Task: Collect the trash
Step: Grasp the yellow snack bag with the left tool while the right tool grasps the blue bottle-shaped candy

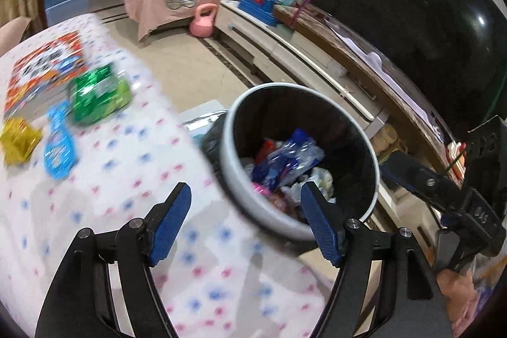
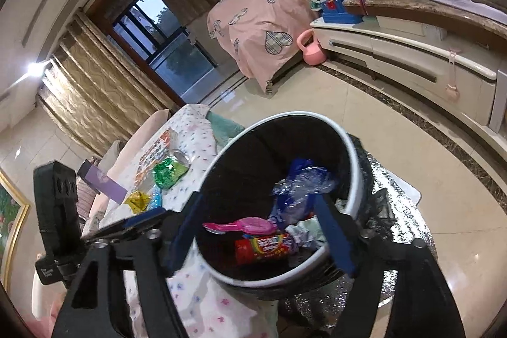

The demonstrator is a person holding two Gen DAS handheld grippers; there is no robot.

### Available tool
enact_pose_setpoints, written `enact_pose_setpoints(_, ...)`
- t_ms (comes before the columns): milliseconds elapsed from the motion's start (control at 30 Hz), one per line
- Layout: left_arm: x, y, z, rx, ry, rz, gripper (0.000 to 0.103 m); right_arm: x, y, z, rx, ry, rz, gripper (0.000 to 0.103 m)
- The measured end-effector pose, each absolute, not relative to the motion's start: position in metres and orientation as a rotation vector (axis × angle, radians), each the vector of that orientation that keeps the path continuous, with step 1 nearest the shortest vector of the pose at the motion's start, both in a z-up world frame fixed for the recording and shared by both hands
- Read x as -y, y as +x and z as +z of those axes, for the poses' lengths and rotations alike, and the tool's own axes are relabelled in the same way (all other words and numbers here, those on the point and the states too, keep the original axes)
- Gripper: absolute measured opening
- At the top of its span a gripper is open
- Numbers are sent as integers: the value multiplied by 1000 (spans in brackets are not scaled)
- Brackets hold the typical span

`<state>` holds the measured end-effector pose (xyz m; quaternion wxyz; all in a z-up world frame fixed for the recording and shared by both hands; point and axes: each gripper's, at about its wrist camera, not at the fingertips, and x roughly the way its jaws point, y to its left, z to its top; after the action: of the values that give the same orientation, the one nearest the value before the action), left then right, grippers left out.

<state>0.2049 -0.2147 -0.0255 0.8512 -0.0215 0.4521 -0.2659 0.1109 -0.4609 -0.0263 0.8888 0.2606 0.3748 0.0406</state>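
Your left hand-held gripper [image 1: 245, 195] and right hand-held gripper [image 2: 253, 205] both gape apart, holding nothing, over the bin [image 2: 355, 167]. Green wrapper [image 1: 98, 95], somewhat blurred, lies on the counter [image 1: 126, 179] at ten o'clock.

I can't read any text: the print on the red tube [image 2: 264, 249] in the bin [image 2: 355, 179] under my right gripper [image 2: 258, 239] is too blurred.

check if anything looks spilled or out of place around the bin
Nothing has spilled: the trash bin stands upright with the wrappers inside it. Still out of place on the table are a green wrapper, a gold one and a blue one.
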Motion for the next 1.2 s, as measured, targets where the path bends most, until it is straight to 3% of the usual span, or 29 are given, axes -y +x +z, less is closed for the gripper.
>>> enact_pose_setpoints(233, 160, 187, -37, -959, -102, -478, 73, 415, 106, -23, -776, 487, 141, 92)
enact_pose_setpoints(667, 48, 169, -50, -932, -196, -301, 73, 315, 119, -39, -836, 365, 263, 92)
enact_pose_setpoints(1200, -11, 195, -62, -920, -266, -211, 73, 259, 145, -61, -893, 290, 283, 92)
